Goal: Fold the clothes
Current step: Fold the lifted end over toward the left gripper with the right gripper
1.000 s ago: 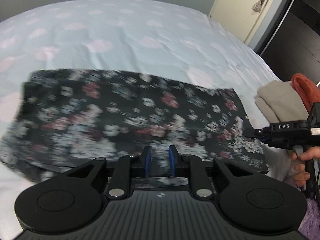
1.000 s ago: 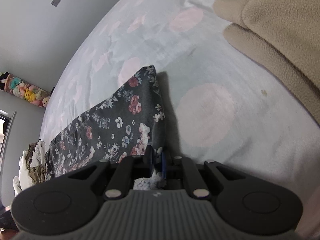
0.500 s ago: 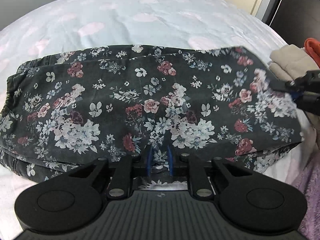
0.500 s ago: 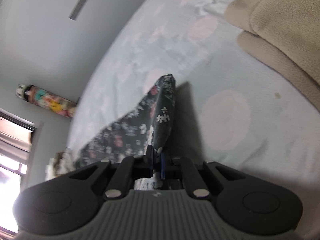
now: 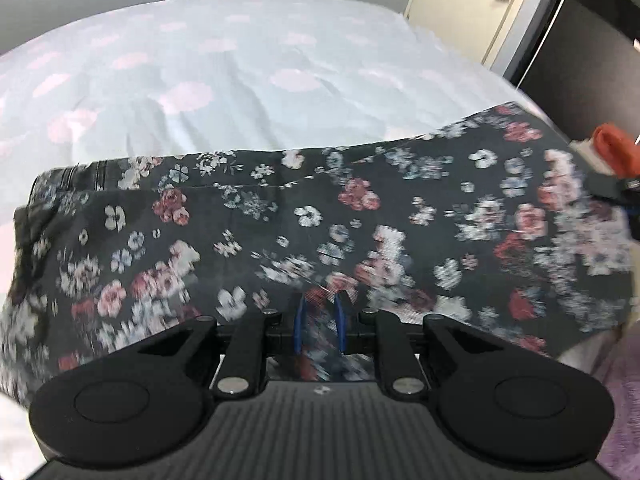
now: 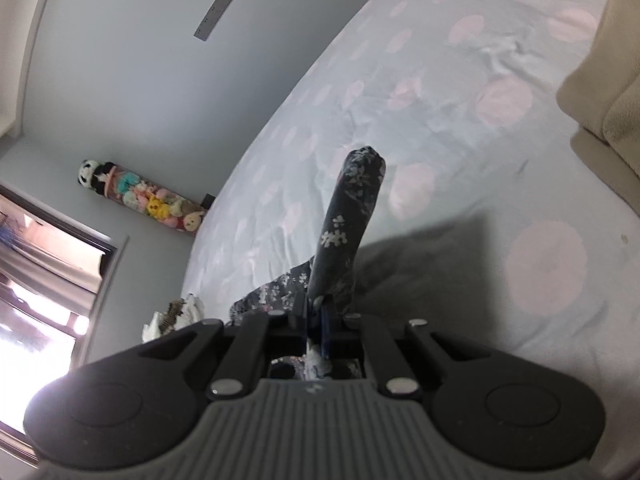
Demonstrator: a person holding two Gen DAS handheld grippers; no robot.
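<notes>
A dark floral garment is stretched out above the pale blue bed sheet, lifted at its near edge. My left gripper is shut on its near hem, fabric bunched between the blue pads. In the right wrist view the same floral garment rises edge-on as a narrow raised fold, and my right gripper is shut on its corner. The right gripper's dark tip shows at the garment's right end in the left wrist view. The garment's left waistband end sags toward the sheet.
Folded beige fleece lies on the bed to the right, with an orange item near it. A door and dark cabinet stand beyond the bed. A tube of plush toys hangs by a window.
Both grippers have lifted the floral garment higher off the sheet. In the right wrist view it has turned from a flat slope into a thin upright fold, and its shadow has widened.
</notes>
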